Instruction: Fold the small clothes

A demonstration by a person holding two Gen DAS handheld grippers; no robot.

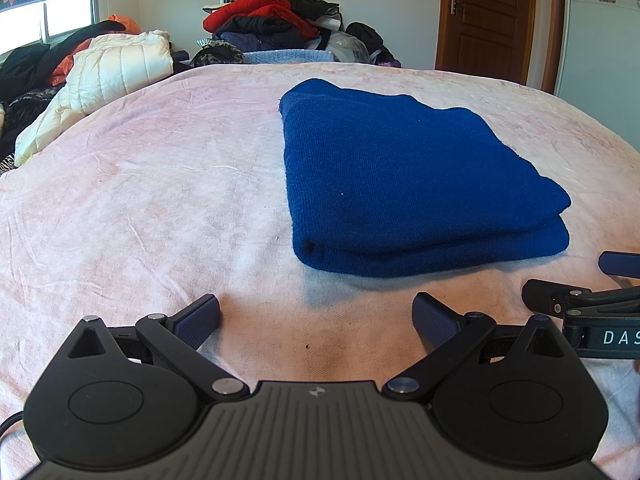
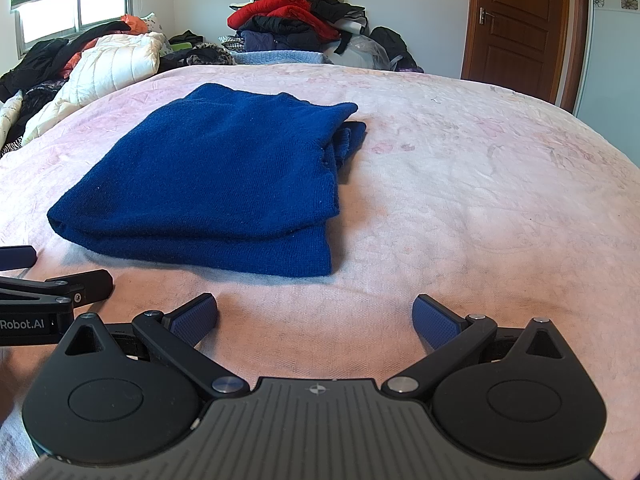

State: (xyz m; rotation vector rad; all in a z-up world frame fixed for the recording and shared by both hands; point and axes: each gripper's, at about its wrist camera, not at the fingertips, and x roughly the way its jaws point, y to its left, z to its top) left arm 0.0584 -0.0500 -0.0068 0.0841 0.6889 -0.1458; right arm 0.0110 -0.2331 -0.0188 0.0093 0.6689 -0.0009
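Nearest to us, the left gripper had its blue-padded fingers spread wide apart, nothing between them, hovering low over the pink bedspread. The right gripper was the same: fingers wide apart, empty. We saw each gripper poke into the other's view, side by side and close to each other.

Just beyond both grippers lay the folded blue knit garment, flat on the bedspread, touched by neither gripper. It sat ahead and right of the left gripper, ahead and left of the right one. We noted stacked layers at its near edge and a bit of fabric sticking out at its far right corner in the right wrist view.

Past the garment, left of it, a white quilted jacket lay at the bedspread's edge. Farther back, behind the garment, stood a pile of clothes with a red jacket on it. A brown wooden door was at the far right.
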